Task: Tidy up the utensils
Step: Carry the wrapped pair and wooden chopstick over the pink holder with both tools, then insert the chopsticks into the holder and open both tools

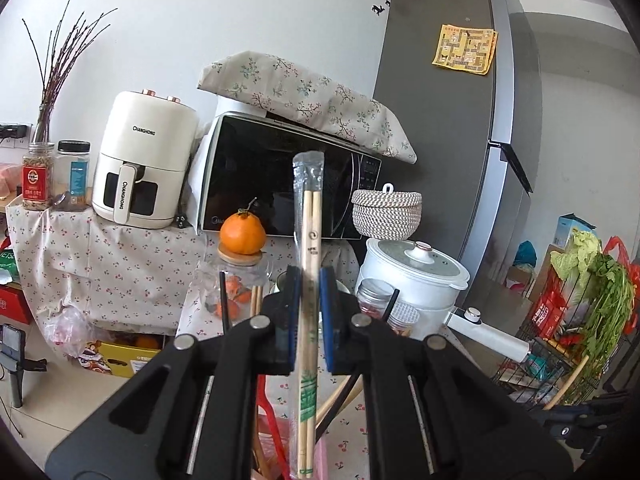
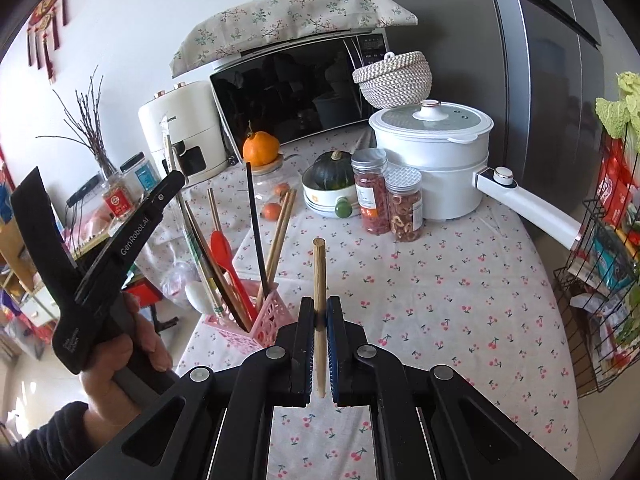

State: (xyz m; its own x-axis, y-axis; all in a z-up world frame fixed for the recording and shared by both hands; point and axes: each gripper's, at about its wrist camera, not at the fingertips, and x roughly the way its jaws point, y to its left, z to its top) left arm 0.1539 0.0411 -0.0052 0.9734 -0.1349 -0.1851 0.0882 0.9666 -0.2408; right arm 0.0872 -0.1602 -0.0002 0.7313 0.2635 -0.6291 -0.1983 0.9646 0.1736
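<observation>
My left gripper [image 1: 309,280] is shut on a pair of wrapped chopsticks [image 1: 310,240] in a clear sleeve, held upright above the pink utensil holder [image 2: 269,322]. In the right wrist view the left gripper [image 2: 176,178] is at the left, held by a hand, with the wrapped chopsticks [image 2: 196,248] reaching down into the holder. My right gripper [image 2: 320,312] is shut on a single wooden chopstick [image 2: 319,276], held upright over the table, just right of the holder. The holder contains several chopsticks, a black straw [image 2: 256,232] and a red spoon [image 2: 222,248].
A cherry-print tablecloth [image 2: 440,300] covers the table. At the back stand two jars [image 2: 390,204], a bowl with a green squash [image 2: 332,184], a white pot [image 2: 432,152], an orange on a jar [image 2: 261,148], a microwave [image 2: 288,92] and an air fryer [image 2: 180,136]. A wire rack [image 2: 604,280] stands right.
</observation>
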